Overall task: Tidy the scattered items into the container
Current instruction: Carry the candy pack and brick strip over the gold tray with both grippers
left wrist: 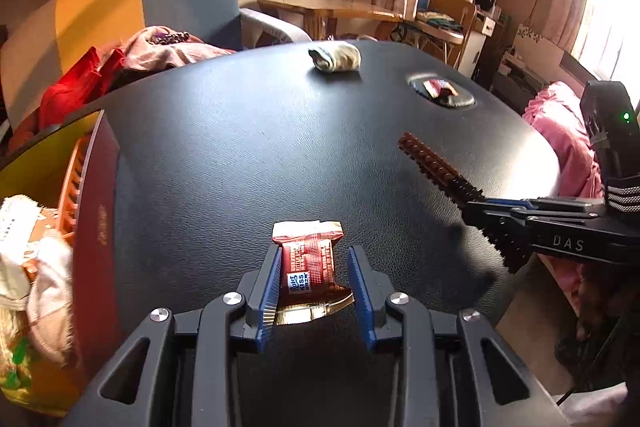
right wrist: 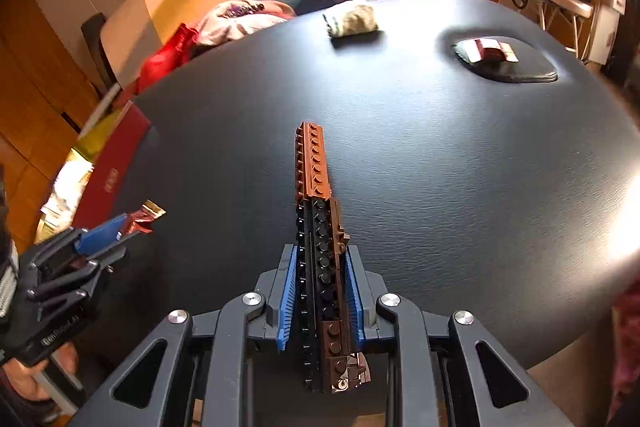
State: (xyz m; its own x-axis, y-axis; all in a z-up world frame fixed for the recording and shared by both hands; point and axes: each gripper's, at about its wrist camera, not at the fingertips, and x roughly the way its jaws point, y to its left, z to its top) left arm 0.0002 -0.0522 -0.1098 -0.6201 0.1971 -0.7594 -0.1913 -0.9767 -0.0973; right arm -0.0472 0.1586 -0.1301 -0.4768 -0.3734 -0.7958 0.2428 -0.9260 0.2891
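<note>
1. Fingers of the left gripper (left wrist: 314, 281) stand apart around a red snack packet (left wrist: 308, 259): one blue pad touches its left edge, the other stands clear on the right, so the packet is bracketed, not clamped.
2. Fingers of the right gripper (right wrist: 320, 301) are clamped on a long brick bar (right wrist: 318, 227), brown at the far end and black nearer. They hold it near its back end, and most of it juts forward over the surface (right wrist: 440, 167).
3. Risk, left: the packet is thin, glossy foil lying flat. If the pads close above it or off-centre, I'd expect it to slide or crumple out rather than lift.
4. Risk, right: the bar is a stack of clipped bricks held far from its middle. A knock on the surface or on the box rim could lever it in the grip or snap the brown section off.
5. Risk, both: the two grippers are near each other, and the bar's tip points across the left one's path toward the box (left wrist: 60, 195) at the left edge.
6. A rolled sock (left wrist: 335, 56) and a second packet (left wrist: 439, 87), sitting in a dimple, lie far across the surface, well apart from either gripper.
</note>
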